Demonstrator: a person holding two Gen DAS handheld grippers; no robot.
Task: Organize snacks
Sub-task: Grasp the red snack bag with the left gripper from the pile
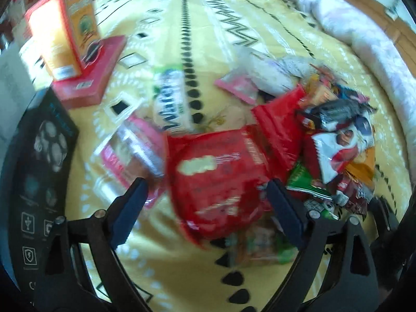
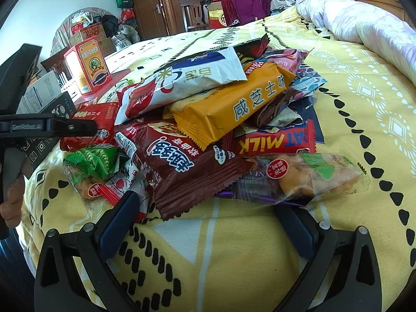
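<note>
Left hand-held gripper point(image 1: 205, 195) has its jaws spread either side of a big red snack bag point(image 1: 218, 182) on the yellow bedspread point(image 1: 260, 39); too blurry to tell if the pads press it. Right hand-held gripper point(image 2: 208, 213) sits wide open, nothing in it, just short of the snack pile point(image 2: 208, 109), brown cookie packet point(image 2: 187, 171) nearest.

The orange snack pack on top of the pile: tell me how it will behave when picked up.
The orange snack pack is a smooth wrapper, so probably slippery and light. It looks filled and fairly stiff. It rests on other packets, so it may slide off.
</note>
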